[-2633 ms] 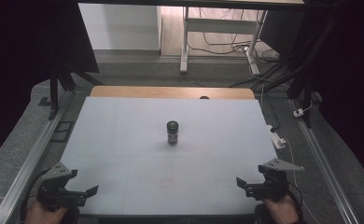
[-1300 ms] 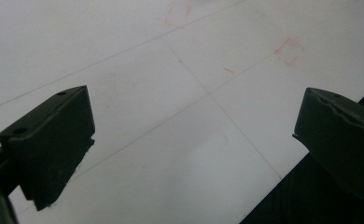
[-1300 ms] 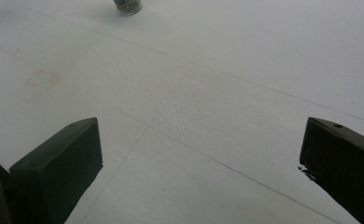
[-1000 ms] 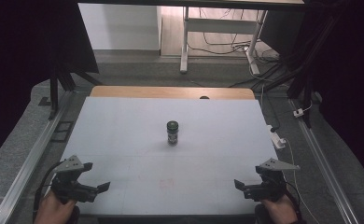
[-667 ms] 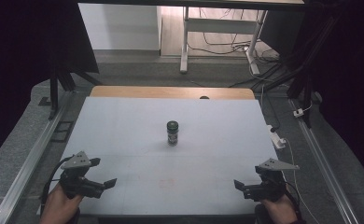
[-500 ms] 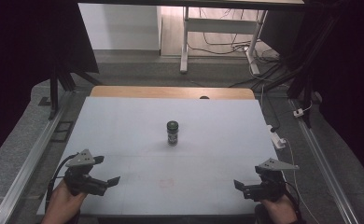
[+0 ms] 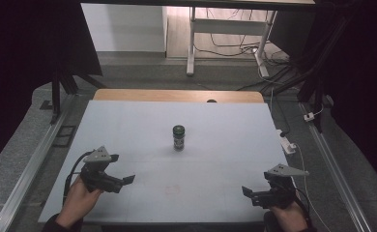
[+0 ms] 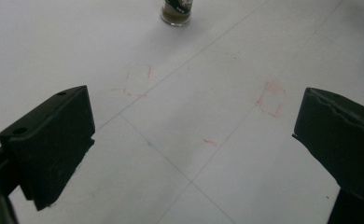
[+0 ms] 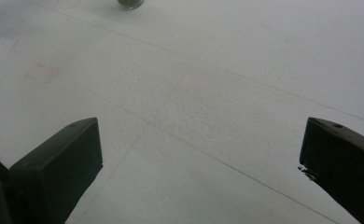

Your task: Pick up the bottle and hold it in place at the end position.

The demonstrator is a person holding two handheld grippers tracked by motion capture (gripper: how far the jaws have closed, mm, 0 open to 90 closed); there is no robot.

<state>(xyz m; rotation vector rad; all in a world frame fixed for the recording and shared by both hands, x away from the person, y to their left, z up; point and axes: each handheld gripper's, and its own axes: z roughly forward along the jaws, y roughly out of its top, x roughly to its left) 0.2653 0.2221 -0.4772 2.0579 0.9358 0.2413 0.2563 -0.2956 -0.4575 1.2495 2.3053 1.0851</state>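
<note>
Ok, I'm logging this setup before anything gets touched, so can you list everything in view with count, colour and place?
jar: one, dark with a green lid, upright at the table's middle.
table: one, white top with a wooden far edge.
red marks: a few faint outlines on the near half of the table.
power strip: one, white, by the table's right edge.
desk frame: one, white, on the floor beyond.
left tool: black, open, near left.
right tool: black, open, near right.

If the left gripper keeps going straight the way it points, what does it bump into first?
Probably the small dark jar with a green lid: the open left gripper points roughly at it across bare white table, though depth is unclear.
</note>
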